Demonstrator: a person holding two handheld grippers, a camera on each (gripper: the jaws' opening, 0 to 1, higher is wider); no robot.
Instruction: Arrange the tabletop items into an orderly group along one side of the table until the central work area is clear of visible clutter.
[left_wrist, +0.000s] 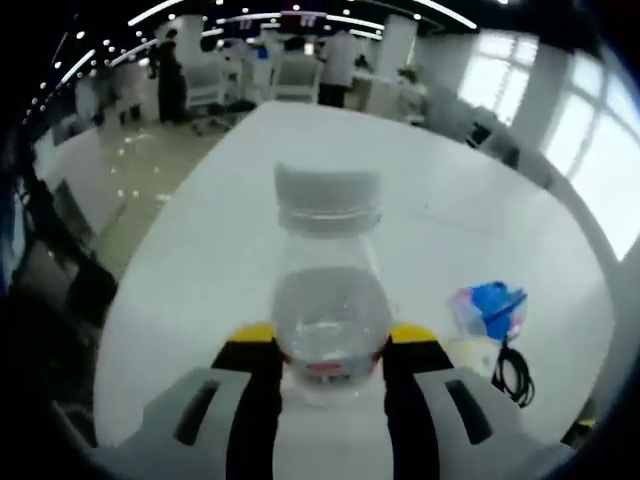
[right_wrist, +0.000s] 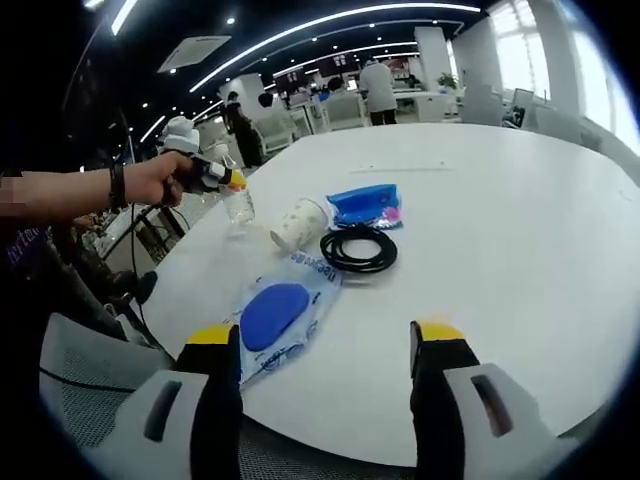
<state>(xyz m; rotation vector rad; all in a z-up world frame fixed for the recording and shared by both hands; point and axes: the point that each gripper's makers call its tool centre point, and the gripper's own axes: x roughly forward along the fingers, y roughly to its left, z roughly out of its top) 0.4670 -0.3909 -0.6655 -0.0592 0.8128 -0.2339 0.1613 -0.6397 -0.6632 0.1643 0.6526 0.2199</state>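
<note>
White tabletop (left_wrist: 200, 250) runs away from the camera in the left gripper view, with an open office behind it — ceiling light strips, bright windows on the right, and a few people standing at the far end. The left gripper (left_wrist: 330, 365) has its two black, yellow-tipped jaws closed against the sides of a clear plastic bottle (left_wrist: 328, 290). The bottle stands upright between them, its white cap on top and a little clear liquid visible inside. To the right on the table lie a blue item in a clear bag (left_wrist: 488, 308), a pale paper cup (left_wrist: 472, 352) just beside it, and a coil of black cable (left_wrist: 512, 375) near the table's edge.

Seen from the right gripper view, the same white table fills the middle, with the office and standing people behind. The right gripper (right_wrist: 328, 345) hovers over the near edge of the table with its jaws spread wide and nothing between them. Just ahead of the left jaw lies a clear plastic pouch holding a blue oval pad (right_wrist: 275, 312). Beyond it the black cable sits in a loose ring, touching the paper cup, which lies on its side. A blue packet (right_wrist: 365, 205) rests just behind the cable. At the left, a person's hand (right_wrist: 160, 180) holds the other gripper, which grips the bottle near the table's left edge — well apart from the cluster.
</note>
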